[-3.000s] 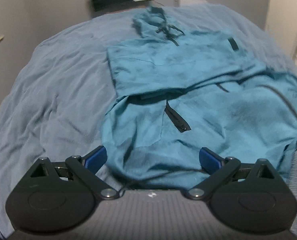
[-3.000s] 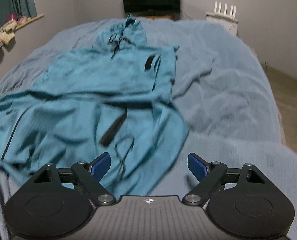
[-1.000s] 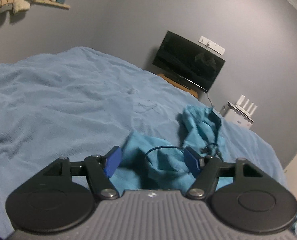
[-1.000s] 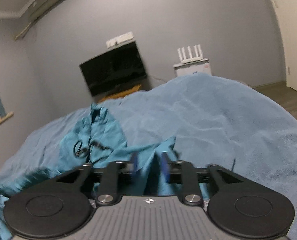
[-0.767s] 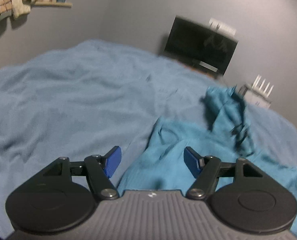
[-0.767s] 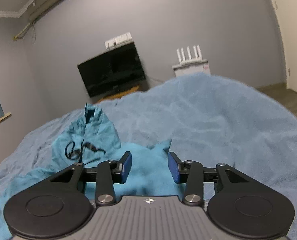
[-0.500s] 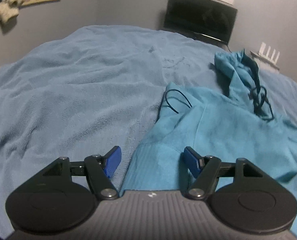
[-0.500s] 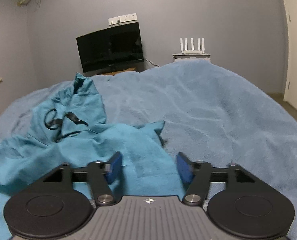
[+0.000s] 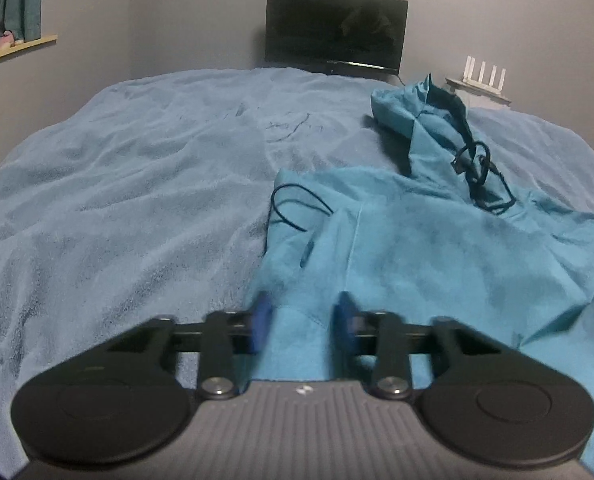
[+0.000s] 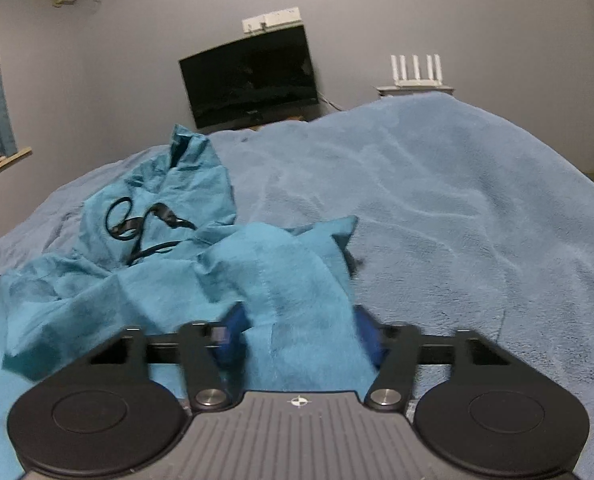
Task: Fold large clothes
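A teal hoodie [image 9: 417,248] lies folded on the blue bed cover [image 9: 117,200], its hood [image 9: 425,120] and black drawstring pointing toward the far wall. My left gripper [image 9: 301,322] sits low over the hoodie's left edge. Its jaws are closing, blurred, with flat fabric between the pads and a gap still showing. In the right wrist view the hoodie [image 10: 177,280] rises in a ridge toward my right gripper [image 10: 301,332]. Those jaws are closing too, with bunched fabric between the pads, not clamped.
A dark TV [image 9: 337,28] stands against the grey wall beyond the bed, with a white router [image 9: 485,76] on a stand to its right. A window ledge [image 9: 17,46] with small items is at the far left. Bare bed cover [image 10: 457,220] spreads right of the hoodie.
Both grippers sank toward the bed and the views tipped down onto the hoodie. The right gripper let go of the fabric it pinched and spread. The left pads have moved closer together.
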The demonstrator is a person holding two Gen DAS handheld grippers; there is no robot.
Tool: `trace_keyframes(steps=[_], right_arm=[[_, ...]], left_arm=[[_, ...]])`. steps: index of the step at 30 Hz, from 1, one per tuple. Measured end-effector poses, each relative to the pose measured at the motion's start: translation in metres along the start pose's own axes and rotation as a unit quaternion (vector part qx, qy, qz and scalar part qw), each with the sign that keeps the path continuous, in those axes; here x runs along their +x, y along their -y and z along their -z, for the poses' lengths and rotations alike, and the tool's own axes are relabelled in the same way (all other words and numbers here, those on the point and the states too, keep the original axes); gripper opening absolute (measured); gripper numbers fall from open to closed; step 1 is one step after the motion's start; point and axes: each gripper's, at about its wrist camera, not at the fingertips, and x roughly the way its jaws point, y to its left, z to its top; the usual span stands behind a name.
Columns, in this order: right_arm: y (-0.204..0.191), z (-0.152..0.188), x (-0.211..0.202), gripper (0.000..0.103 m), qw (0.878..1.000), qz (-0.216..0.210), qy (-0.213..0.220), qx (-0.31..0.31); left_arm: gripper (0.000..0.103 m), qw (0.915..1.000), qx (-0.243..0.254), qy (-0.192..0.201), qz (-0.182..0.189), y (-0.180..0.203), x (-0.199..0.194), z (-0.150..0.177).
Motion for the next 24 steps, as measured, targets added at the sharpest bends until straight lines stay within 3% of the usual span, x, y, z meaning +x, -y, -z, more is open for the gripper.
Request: trace_keyframes(steps=[2, 5, 8, 9, 11, 13, 15, 17, 19, 21, 22, 24], right_arm=[[-0.009, 0.003, -0.006, 0.030, 1.000, 0.004, 0.014, -0.021], [-0.029, 0.001, -0.015, 0.014, 0.995, 0.029, 0.053, -0.075], [-0.039, -0.007, -0.028, 0.008, 0.988, 0.057, 0.108, -0.095], [-0.038, -0.009, -0.027, 0.009, 0.987, 0.069, 0.112, -0.091], [-0.030, -0.007, -0.013, 0.012, 0.991, 0.079, 0.078, -0.074], [-0.020, 0.000, -0.003, 0.023, 0.993, 0.089, 0.051, -0.052], [-0.016, 0.002, -0.003, 0.036, 0.994, 0.092, 0.050, -0.037], [-0.021, -0.004, -0.009, 0.040, 0.993, 0.090, 0.066, -0.035], [-0.033, -0.010, -0.017, 0.044, 0.993, 0.073, 0.083, -0.041], [-0.051, -0.014, -0.020, 0.056, 0.994, 0.044, 0.086, -0.048], [-0.061, -0.015, -0.020, 0.056, 0.995, 0.022, 0.083, -0.054], [-0.079, -0.014, -0.017, 0.054, 0.995, -0.020, 0.070, -0.070]], left_arm=[[0.009, 0.9998, 0.014, 0.001, 0.013, 0.004, -0.003, -0.003], [0.007, 0.9986, 0.029, 0.042, -0.017, 0.014, -0.013, -0.009], [0.002, 0.9950, 0.031, 0.086, -0.041, 0.021, -0.026, -0.017], [0.002, 0.9949, 0.036, 0.084, -0.044, 0.021, -0.026, -0.018], [0.002, 0.9963, 0.039, 0.061, -0.045, 0.021, -0.017, -0.015], [0.002, 0.9969, 0.042, 0.037, -0.055, 0.021, -0.007, -0.007], [0.003, 0.9971, 0.038, 0.036, -0.056, 0.022, -0.007, -0.007], [0.004, 0.9982, 0.022, 0.048, -0.027, 0.027, -0.013, -0.013], [0.019, 0.9983, 0.003, 0.056, 0.017, 0.040, -0.017, -0.022], [0.067, 0.9964, -0.014, 0.059, 0.060, 0.058, -0.018, -0.027], [0.075, 0.9948, -0.012, 0.062, 0.080, 0.070, -0.017, -0.028], [0.079, 0.9923, 0.004, 0.062, 0.107, 0.098, -0.013, -0.026]])
